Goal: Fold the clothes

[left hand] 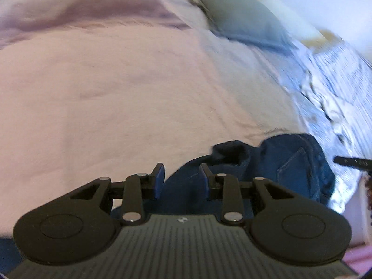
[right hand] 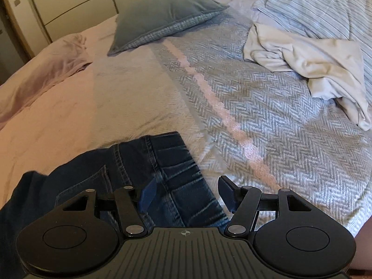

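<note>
Dark blue jeans (right hand: 162, 162) lie folded on the bed near its front edge; a back pocket shows in the left wrist view (left hand: 290, 162). My right gripper (right hand: 187, 194) hovers over the jeans' right part with its jaws wide apart. One blue pad (right hand: 147, 194) is over the denim and the other over the bedspread beside it. My left gripper (left hand: 181, 179) is open above the jeans' left edge, with denim visible behind the gap and nothing pressed between its pads. This view is blurred.
The bed has a pink sheet (left hand: 104, 93) on the left and a grey herringbone bedspread (right hand: 279, 116) on the right. A grey-blue pillow (right hand: 162, 11) lies at the back, beside a crumpled white garment (right hand: 313, 62) and striped bedding (right hand: 325, 4). A wardrobe (right hand: 58, 0) stands behind.
</note>
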`<act>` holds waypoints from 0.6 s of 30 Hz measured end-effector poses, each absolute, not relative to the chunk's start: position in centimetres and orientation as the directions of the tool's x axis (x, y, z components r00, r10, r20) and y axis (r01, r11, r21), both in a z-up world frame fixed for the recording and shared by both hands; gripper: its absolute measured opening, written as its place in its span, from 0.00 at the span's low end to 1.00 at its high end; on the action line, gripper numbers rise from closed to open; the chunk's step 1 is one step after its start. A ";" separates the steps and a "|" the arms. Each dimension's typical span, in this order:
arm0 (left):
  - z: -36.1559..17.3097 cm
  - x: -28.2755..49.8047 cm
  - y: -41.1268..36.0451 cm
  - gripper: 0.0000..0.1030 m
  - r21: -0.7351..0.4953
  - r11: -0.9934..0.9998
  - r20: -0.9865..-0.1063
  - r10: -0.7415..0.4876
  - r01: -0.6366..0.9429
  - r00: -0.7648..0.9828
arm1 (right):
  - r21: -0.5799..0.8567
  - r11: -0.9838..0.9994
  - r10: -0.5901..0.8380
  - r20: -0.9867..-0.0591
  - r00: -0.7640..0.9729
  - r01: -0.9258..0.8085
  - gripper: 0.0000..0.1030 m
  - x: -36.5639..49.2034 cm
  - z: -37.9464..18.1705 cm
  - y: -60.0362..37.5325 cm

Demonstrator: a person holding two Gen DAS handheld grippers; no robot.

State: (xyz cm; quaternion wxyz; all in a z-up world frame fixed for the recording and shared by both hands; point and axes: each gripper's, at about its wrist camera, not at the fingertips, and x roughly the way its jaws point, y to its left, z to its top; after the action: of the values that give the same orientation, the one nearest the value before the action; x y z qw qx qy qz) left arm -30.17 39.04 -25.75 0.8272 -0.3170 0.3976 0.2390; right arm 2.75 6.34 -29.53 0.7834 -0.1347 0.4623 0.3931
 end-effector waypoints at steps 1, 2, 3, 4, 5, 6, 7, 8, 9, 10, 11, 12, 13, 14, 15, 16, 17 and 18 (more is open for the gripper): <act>-26.4 -29.1 39.7 0.28 -0.355 0.703 -0.810 0.097 -0.616 0.578 | 0.153 0.660 0.486 -0.834 0.263 -0.735 0.61 2.9 -29.6 6.6; -27.2 -28.2 40.2 0.28 -0.368 0.721 -0.816 0.052 -0.587 0.575 | 0.149 0.666 0.479 -0.837 0.266 -0.731 0.61 3.1 -29.6 7.0; -27.9 -27.5 40.5 0.29 -0.376 0.739 -0.826 0.007 -0.560 0.564 | 0.142 0.675 0.468 -0.841 0.272 -0.724 0.61 3.3 -29.8 7.3; -28.7 -26.8 40.9 0.29 -0.385 0.754 -0.834 -0.038 -0.532 0.551 | 0.135 0.684 0.458 -0.844 0.278 -0.717 0.61 3.5 -30.0 7.7; -29.4 -26.1 41.3 0.26 -0.395 0.769 -0.841 -0.082 -0.503 0.535 | 0.128 0.693 0.447 -0.848 0.284 -0.709 0.61 3.7 -30.1 8.0; -30.0 -25.8 41.5 0.24 -0.411 0.775 -0.840 -0.116 -0.481 0.531 | 0.126 0.706 0.438 -0.851 0.290 -0.696 0.61 3.9 -30.3 8.2; -30.4 -25.7 41.6 0.09 -0.431 0.775 -0.833 -0.145 -0.463 0.534 | 0.132 0.720 0.433 -0.852 0.293 -0.681 0.61 4.2 -30.4 8.5; -30.5 -25.8 41.5 0.00 -0.452 0.771 -0.823 -0.166 -0.448 0.543 | 0.143 0.728 0.435 -0.852 0.291 -0.670 0.61 4.4 -30.6 8.7; -30.2 -26.1 41.3 0.00 -0.461 0.769 -0.813 -0.166 -0.442 0.558 | 0.153 0.734 0.436 -0.853 0.287 -0.662 0.61 4.5 -30.7 8.9; -29.8 -26.6 41.2 0.00 -0.461 0.771 -0.804 -0.153 -0.440 0.575 | 0.158 0.740 0.433 -0.856 0.283 -0.654 0.61 4.7 -30.9 9.1; -29.4 -27.3 41.3 0.00 -0.475 0.753 -0.789 -0.136 -0.454 0.600 | 0.155 0.745 0.423 -0.862 0.280 -0.648 0.61 4.8 -31.2 9.3; -29.0 -28.2 41.5 0.00 -0.499 0.723 -0.769 -0.114 -0.478 0.629 | 0.146 0.749 0.406 -0.872 0.274 -0.646 0.61 4.9 -31.6 9.5; -28.9 -29.2 41.9 0.01 -0.537 0.670 -0.748 -0.099 -0.512 0.656 | 0.137 0.753 0.390 -0.881 0.268 -0.644 0.61 5.1 -32.0 9.7; -29.2 -29.7 42.2 0.02 -0.568 0.616 -0.740 -0.092 -0.546 0.666 | 0.130 0.756 0.375 -0.889 0.262 -0.642 0.61 5.2 -32.4 9.8; -29.7 -29.9 42.2 0.02 -0.587 0.570 -0.740 -0.088 -0.575 0.667 | 0.130 0.759 0.370 -0.892 0.258 -0.638 0.61 5.4 -32.6 9.8; -30.1 -29.7 42.1 0.02 -0.591 0.540 -0.745 -0.082 -0.599 0.662 | 0.132 0.762 0.367 -0.895 0.253 -0.634 0.61 5.6 -32.9 9.8; -30.4 -29.4 41.9 0.00 -0.586 0.527 -0.753 -0.076 -0.615 0.653 | 0.141 0.765 0.368 -0.897 0.246 -0.629 0.61 6.0 -33.0 9.8; -30.6 -29.1 42.1 0.00 -0.604 0.507 -0.745 -0.086 -0.615 0.661 | 0.155 0.765 0.376 -0.895 0.239 -0.625 0.61 6.4 -33.0 9.8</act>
State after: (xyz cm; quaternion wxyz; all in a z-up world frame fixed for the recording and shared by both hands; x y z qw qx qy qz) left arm -29.13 42.08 -30.62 0.7826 -0.4670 0.3754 0.1688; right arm 6.36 9.75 -32.99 0.7780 -0.1184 0.5264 0.3218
